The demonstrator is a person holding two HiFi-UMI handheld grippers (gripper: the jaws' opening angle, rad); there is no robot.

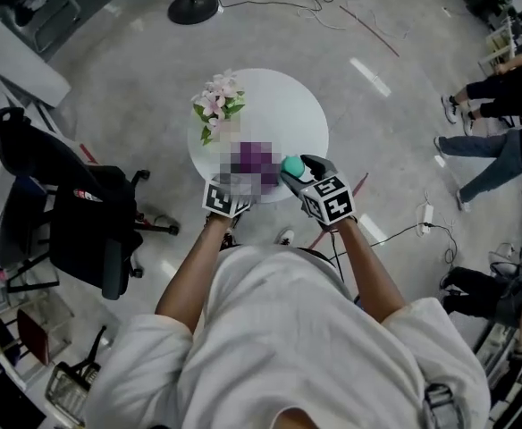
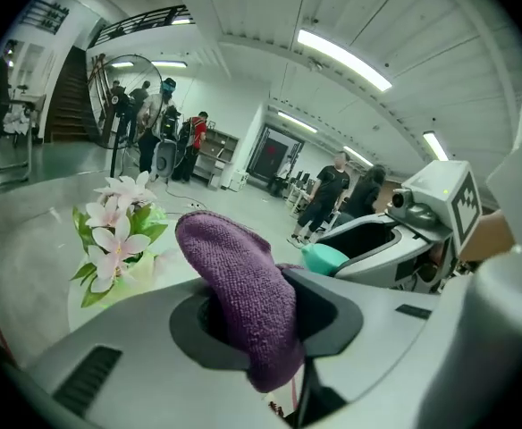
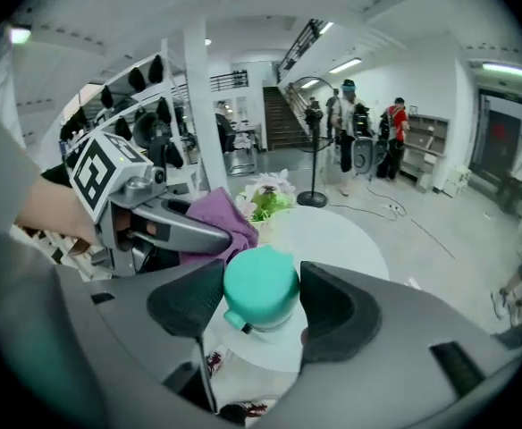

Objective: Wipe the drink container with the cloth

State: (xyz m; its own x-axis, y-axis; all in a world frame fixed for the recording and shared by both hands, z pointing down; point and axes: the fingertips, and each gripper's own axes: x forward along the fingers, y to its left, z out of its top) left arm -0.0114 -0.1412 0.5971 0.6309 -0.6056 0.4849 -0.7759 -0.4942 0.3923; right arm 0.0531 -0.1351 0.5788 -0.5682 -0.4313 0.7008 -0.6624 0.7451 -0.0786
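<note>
A: Purple cloth (image 2: 243, 284) is seen nearest, pinched between the closed jaws of the left gripper (image 2: 265, 329). Where is the drink container found?

B: The drink container (image 3: 261, 284), with its teal top, is clamped in the right gripper (image 3: 261, 304), whose jaws stand wide around it, above the near edge of the round table (image 1: 288, 105).

A: How much is done?

B: Both things are lifted and held close together there. Whether they touch cannot be told. The wiping is judged as hardly begun, so most is left.

Left gripper (image 2: 259, 324) fingers (image 2: 189, 333) clamp a purple cloth (image 2: 234, 284); beside it flowers (image 2: 118, 235), perhaps a teal lid (image 2: 325, 257).
</note>
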